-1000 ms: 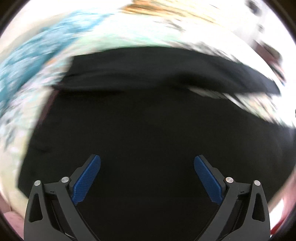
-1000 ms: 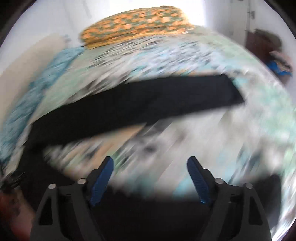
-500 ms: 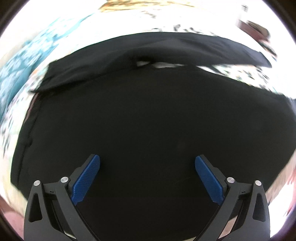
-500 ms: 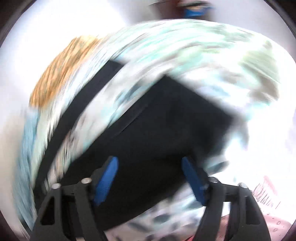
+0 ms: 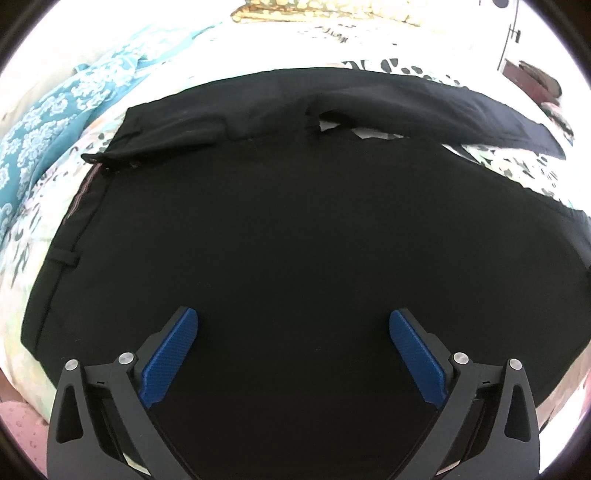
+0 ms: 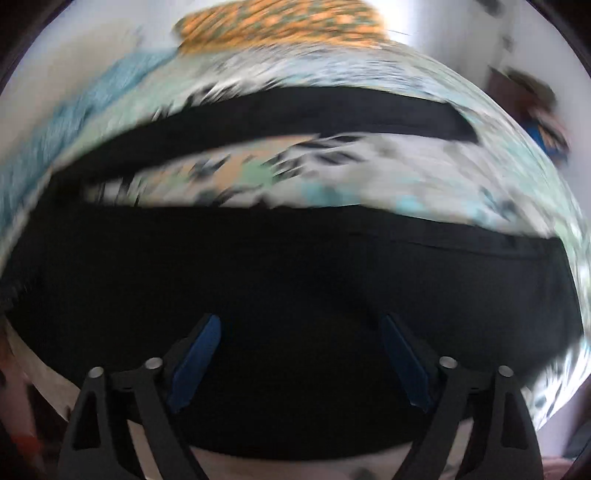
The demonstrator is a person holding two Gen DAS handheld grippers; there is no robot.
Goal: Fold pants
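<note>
Hovering over the black pants (image 5: 295,229) spread on the patterned bed (image 5: 532,170), both grippers, left (image 5: 293,350) and right (image 6: 301,352), stand released; the right's fingers have just been opening, gripping nothing. At twelve o'clock one leg (image 5: 461,110) lies askew, so pinching a single layer may leave the fold crooked.

both wrist views look steeply down, close over the pants (image 5: 295,229) on the bed (image 5: 369,48); both share them.

The pants (image 5: 295,229) lie spread on the bedsheet (image 5: 517,166), a pillow (image 6: 280,26) seemingly behind them.
</note>
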